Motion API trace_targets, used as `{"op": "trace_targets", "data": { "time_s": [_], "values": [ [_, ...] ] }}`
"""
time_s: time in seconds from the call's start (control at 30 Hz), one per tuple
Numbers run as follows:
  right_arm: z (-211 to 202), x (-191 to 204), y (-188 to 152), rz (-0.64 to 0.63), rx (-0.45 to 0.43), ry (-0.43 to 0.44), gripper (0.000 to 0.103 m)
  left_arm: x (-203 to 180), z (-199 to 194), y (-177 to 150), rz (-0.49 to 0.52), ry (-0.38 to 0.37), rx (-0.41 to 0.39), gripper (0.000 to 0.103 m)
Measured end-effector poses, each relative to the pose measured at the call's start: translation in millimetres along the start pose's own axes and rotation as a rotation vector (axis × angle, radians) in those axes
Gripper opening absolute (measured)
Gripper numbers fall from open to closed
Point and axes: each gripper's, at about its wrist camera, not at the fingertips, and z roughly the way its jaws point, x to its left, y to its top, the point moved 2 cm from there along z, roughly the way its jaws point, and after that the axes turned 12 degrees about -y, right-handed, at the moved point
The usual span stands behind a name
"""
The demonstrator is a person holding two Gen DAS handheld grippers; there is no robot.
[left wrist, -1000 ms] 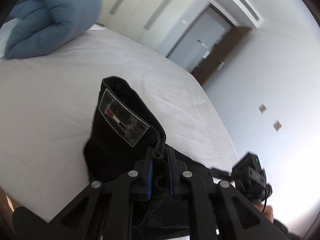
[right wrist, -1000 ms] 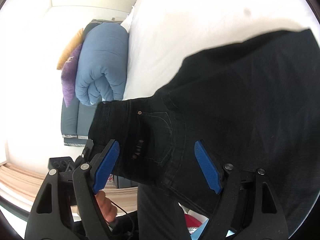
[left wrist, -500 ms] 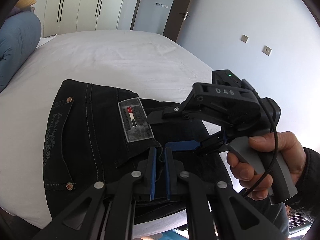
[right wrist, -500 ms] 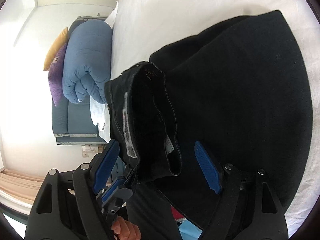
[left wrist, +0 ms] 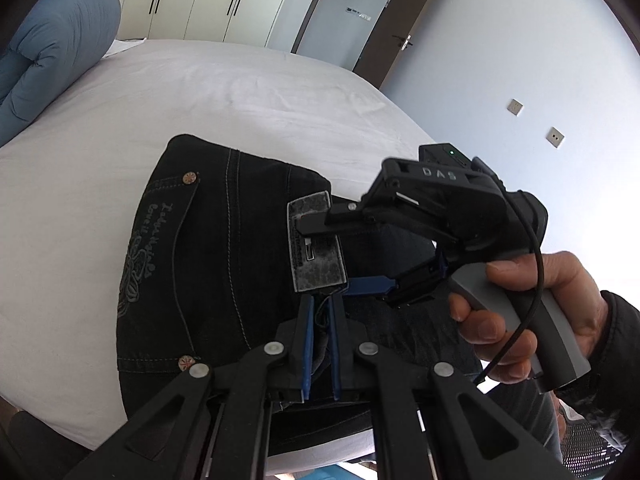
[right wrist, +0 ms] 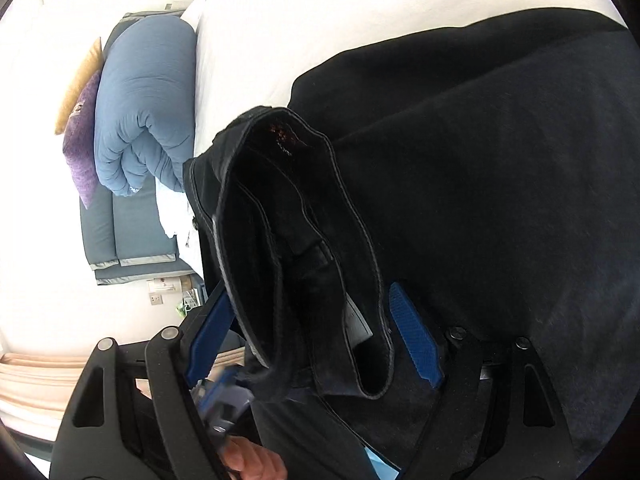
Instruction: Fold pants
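Observation:
Black jeans lie on a white bed, back pocket and grey waistband patch facing up. My left gripper is shut on the waistband edge just below the patch. My right gripper comes in from the right, held by a hand, its jaws open around the waistband near the patch. In the right wrist view the open waistband stands between the spread blue pads of the right gripper, with the rest of the jeans spread beyond.
A rolled blue duvet lies at the head of the bed, with purple and yellow cushions beside it. Wardrobe doors and a room door stand behind the bed. The bed's near edge is just below the jeans.
The waist of the jeans has come down onto the bed and lies flatter. The right gripper has moved in over the waistband beside the left gripper, still open.

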Motion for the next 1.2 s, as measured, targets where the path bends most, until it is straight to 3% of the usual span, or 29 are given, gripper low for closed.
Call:
{"op": "trace_targets", "data": {
  "time_s": [0.23,0.3,0.37,0.47,0.7,0.83,0.93,1.0,1.07,1.2],
  "values": [
    [17,24,3,-0.069,0.016,0.015,0.077,-3,11,-2,0.005,-0.022,0.024,0.007],
    [20,35,4,-0.117,-0.008,-0.002,0.063,-3,14,-2,0.002,-0.027,0.033,0.007],
    [24,40,5,-0.14,-0.016,-0.043,0.034,-3,18,-3,-0.002,-0.032,0.043,0.007],
    [26,39,3,-0.142,-0.034,-0.048,0.019,-6,25,-5,-0.001,-0.036,0.06,0.007],
    [6,48,-17,-0.14,-0.147,-0.011,0.012,-18,24,-5,0.014,-0.078,0.069,0.007],
    [-20,29,-35,-0.119,-0.216,-0.005,0.011,-32,21,-5,0.041,-0.115,0.073,0.008],
    [-49,7,-35,-0.066,-0.263,0.013,0.011,-47,20,-3,0.054,-0.156,0.071,0.021],
    [-67,-7,-40,-0.031,-0.281,0.018,0.011,-59,20,-3,0.064,-0.186,0.073,0.048],
    [-83,-24,-40,0.0,-0.297,0.009,0.011,-70,18,-2,0.066,-0.227,0.071,0.066],
    [-94,-40,-35,0.013,-0.255,0.004,0.011,-84,6,4,0.079,-0.279,0.041,0.08]
  ]
}}
